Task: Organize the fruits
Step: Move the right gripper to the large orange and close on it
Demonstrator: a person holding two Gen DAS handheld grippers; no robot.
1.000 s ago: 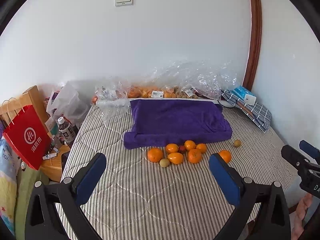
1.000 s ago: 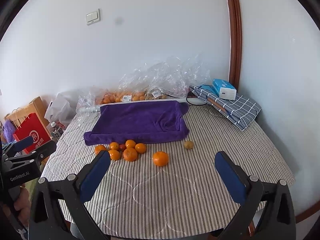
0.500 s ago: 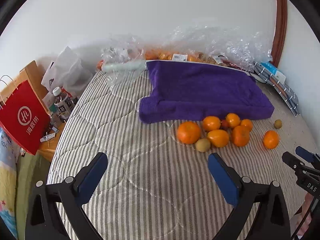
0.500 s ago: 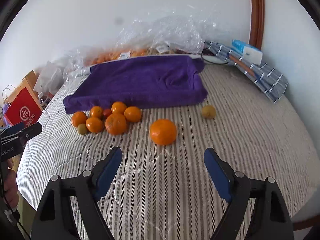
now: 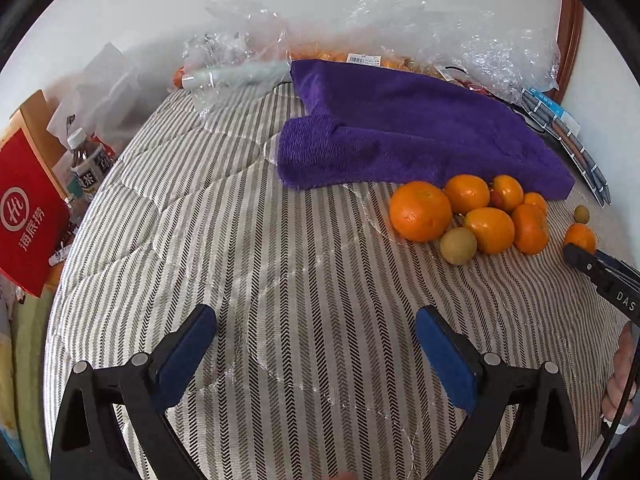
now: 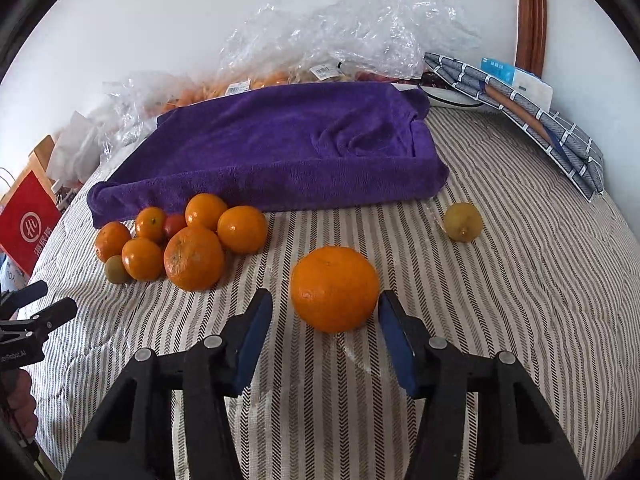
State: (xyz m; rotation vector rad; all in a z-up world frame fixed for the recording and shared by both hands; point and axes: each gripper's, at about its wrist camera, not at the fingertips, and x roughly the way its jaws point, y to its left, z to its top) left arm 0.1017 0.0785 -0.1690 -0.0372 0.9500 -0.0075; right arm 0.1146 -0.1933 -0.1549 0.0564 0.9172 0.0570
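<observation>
Right gripper point(image 6: 325, 322): fingers spread, straddling lone orange point(image 6: 334, 288) on striped cloth point(image 6: 520, 280), pads not touching | Left gripper point(image 5: 316, 348): fingers spread, empty, over cloth | Fruit pile point(image 6: 180, 236): against purple towel point(image 6: 280, 148)

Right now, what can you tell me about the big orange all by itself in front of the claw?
The lone orange is round, bright orange, with dimpled, slightly shiny peel and a small stem dimple on top. It sits on the striped quilted cover, apart from the fruit pile and the small yellowish fruit. It lies just ahead of the right claw, whose open blue pads flank it, the right one very close.
</observation>
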